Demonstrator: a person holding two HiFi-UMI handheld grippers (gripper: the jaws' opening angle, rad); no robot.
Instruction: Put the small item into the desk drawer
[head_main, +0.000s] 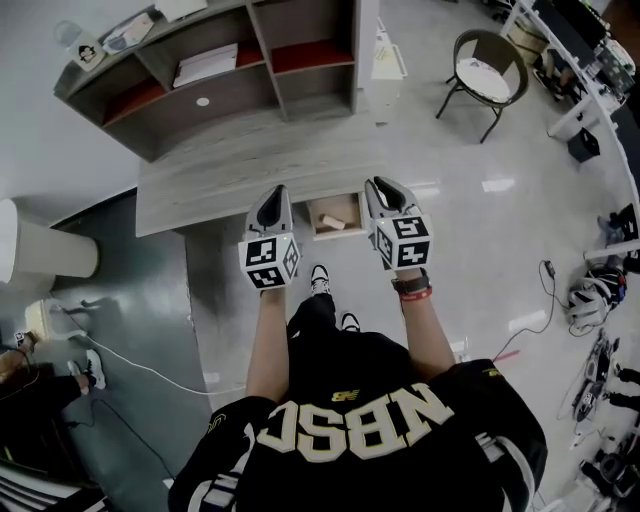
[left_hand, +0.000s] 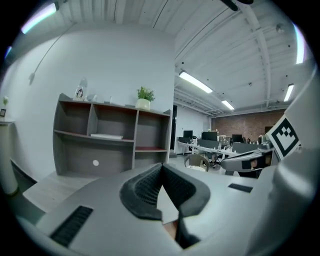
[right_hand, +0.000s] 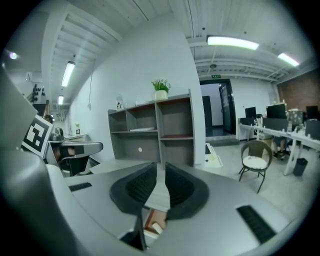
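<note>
The desk drawer (head_main: 347, 206) stands pulled out from the grey desk (head_main: 210, 175), and a small pale item (head_main: 335, 222) lies inside it. My left gripper (head_main: 277, 192) hovers just left of the drawer. My right gripper (head_main: 378, 186) hovers just to its right. In the left gripper view, the left gripper (left_hand: 162, 165) has its jaw tips touching and holds nothing. In the right gripper view, the right gripper (right_hand: 161, 164) shows a narrow gap with nothing in it. Below its jaws I see the drawer (right_hand: 154, 216) and the item (right_hand: 157, 228).
A grey shelf unit (head_main: 230, 90) stands on the back of the desk, holding papers and small things. A round chair (head_main: 487, 75) sits at the far right. The person's shoes (head_main: 320, 280) are under the drawer. A white cable (head_main: 140, 365) crosses the floor at left.
</note>
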